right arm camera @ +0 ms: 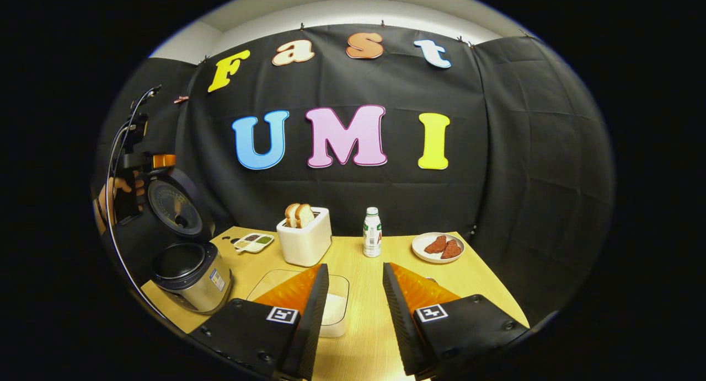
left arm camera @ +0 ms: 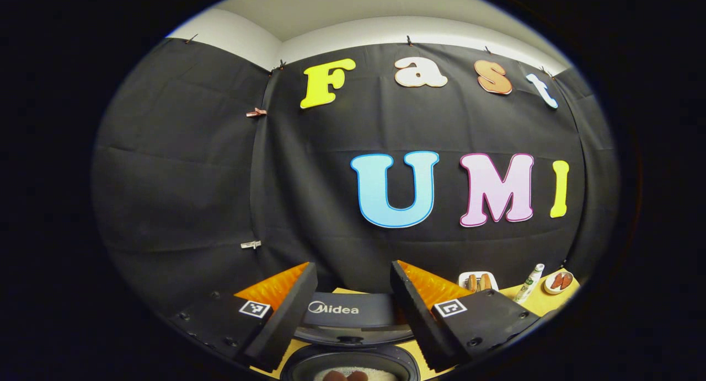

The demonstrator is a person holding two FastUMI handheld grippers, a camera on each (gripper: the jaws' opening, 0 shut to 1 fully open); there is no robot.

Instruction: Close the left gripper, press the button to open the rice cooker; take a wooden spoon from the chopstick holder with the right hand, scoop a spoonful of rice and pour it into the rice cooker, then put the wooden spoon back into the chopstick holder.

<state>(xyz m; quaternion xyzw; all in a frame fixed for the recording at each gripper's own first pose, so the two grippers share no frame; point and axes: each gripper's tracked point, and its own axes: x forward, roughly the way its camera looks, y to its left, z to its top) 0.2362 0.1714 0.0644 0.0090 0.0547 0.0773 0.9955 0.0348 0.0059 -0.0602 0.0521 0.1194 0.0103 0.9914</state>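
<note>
The rice cooker stands open at the table's left edge, its lid tipped up and back. In the left gripper view the raised lid sits between my left gripper's fingers, with the inner pot just below holding some white rice. My left gripper is open and holds nothing. It also shows in the right gripper view, held by a hand above and behind the cooker. My right gripper is open and empty over the table's front, above a clear box of rice.
A white toaster with two bread slices stands mid-table. A small white bottle and a plate of meat pieces lie to its right. A small divided dish sits behind the cooker. The table ends close on the right.
</note>
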